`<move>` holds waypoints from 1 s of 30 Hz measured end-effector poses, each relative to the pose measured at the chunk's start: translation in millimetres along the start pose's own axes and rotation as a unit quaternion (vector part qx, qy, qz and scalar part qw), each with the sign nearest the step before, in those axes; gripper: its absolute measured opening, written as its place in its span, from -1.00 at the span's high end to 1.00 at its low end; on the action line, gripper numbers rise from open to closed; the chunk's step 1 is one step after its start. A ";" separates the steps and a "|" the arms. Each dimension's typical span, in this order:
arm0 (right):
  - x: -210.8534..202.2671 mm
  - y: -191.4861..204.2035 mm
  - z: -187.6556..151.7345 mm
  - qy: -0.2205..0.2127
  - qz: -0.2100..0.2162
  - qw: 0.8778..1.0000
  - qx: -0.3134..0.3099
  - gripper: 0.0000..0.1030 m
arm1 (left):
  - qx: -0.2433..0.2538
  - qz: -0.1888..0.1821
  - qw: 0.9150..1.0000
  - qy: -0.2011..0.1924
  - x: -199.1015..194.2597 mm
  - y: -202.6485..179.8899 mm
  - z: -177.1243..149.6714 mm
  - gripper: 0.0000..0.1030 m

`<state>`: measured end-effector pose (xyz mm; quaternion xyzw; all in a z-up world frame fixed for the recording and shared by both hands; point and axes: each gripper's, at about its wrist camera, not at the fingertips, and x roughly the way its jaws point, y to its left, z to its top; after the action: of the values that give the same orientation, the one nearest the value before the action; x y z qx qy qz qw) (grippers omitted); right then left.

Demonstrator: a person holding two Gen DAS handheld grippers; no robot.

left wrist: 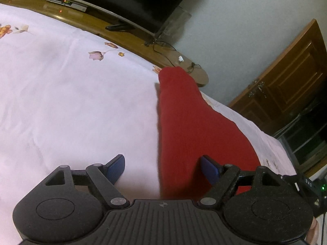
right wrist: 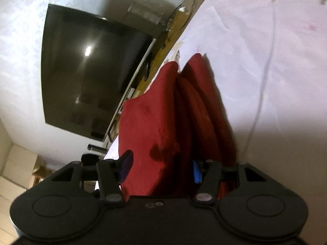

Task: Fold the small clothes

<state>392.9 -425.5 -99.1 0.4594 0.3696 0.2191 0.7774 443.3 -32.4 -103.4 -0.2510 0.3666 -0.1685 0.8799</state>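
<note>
We see a red cloth (left wrist: 190,126) lying on a bed covered with a pale pink sheet (left wrist: 71,102) that has small flowers printed on it. In the left wrist view, the cloth runs in a long strip from the near edge of the picture up toward the far side of the bed, close to the bed's right edge. Our left hand-held gripper (left wrist: 163,168) has its two blue fingers (left wrist: 116,168) wide apart. One finger sits over the bare sheet and the other sits over the red cloth, and the cloth's left edge lies between them. We cannot tell if the fingers touch the cloth. In the right wrist view, the picture is tipped sideways. The red cloth (right wrist: 163,118) fills the middle, bunched in soft folds, with two rounded ends pointing away from us. Our right hand-held gripper (right wrist: 161,168) also has its fingers apart, with the cloth between them. The cloth covers much of the right finger, so we cannot tell if it presses on it. Past the bed stands a long wooden desk (left wrist: 126,34) with a big dark TV (right wrist: 90,71) on it, a small box with tiny lights (left wrist: 65,2) and some wires (left wrist: 169,55). A brown door (left wrist: 292,81) is in the wall on the right.
</note>
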 end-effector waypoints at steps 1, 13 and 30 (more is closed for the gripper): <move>2.8 -0.2 2.7 0.003 0.002 1.000 -0.009 -0.10 | 0.004 0.001 1.000 0.002 3.0 -0.8 1.5 -0.55; 2.6 64.3 -15.1 -0.054 -0.079 0.973 -0.210 0.71 | 0.053 0.027 0.998 -0.024 -1.4 -23.5 8.8 -0.55; 9.8 31.3 -11.3 -0.057 -0.128 0.974 -0.179 0.71 | 0.074 0.042 0.996 0.021 20.5 -35.3 15.7 -0.56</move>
<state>390.3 -397.5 -78.8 0.2735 0.3356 0.1540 0.8882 464.6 -66.1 -85.5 -0.1656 0.3814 -0.1631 0.8947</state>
